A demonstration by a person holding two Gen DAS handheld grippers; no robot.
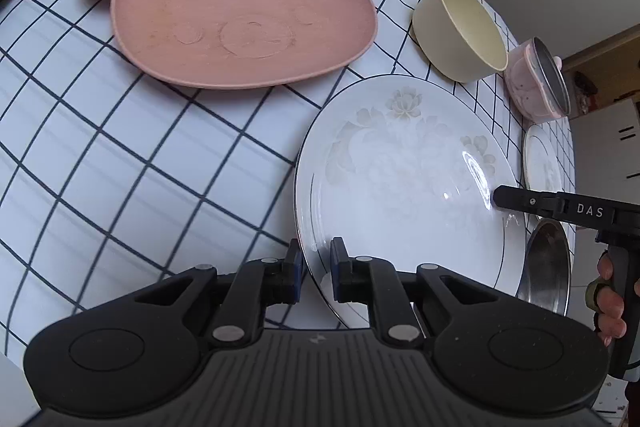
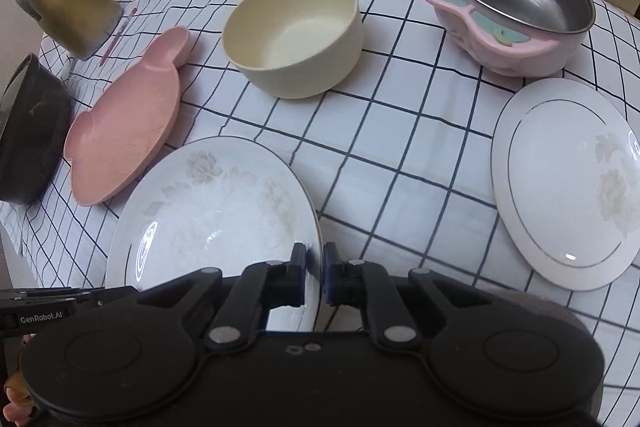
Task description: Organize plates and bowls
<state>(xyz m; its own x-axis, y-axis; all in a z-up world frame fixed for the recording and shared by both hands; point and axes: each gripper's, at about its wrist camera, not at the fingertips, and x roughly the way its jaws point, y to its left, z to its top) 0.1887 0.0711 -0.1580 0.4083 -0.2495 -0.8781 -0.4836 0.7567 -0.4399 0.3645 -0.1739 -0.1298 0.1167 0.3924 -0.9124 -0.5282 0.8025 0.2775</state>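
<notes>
A large white floral plate (image 1: 400, 179) (image 2: 212, 211) lies tilted on the checked tablecloth, held at two opposite edges. My left gripper (image 1: 316, 267) is shut on its near rim, which runs between the two fingers. My right gripper (image 2: 315, 275) is shut on the opposite rim; in the left wrist view its fingers (image 1: 516, 201) reach onto the plate's right edge. A pink bear-shaped plate (image 1: 240, 11) (image 2: 124, 131) lies just beyond it. A cream bowl (image 1: 460, 31) (image 2: 296, 35) and a pink bowl with a steel liner (image 1: 536, 83) (image 2: 516, 7) stand further back.
A smaller white plate (image 2: 568, 183) lies at the right. A steel bowl (image 1: 548, 267) sits by the right hand. A black bowl (image 2: 32, 131) and a gold jug (image 2: 68, 7) stand at the table's left edge. Bare checked cloth (image 2: 400, 155) lies between the plates.
</notes>
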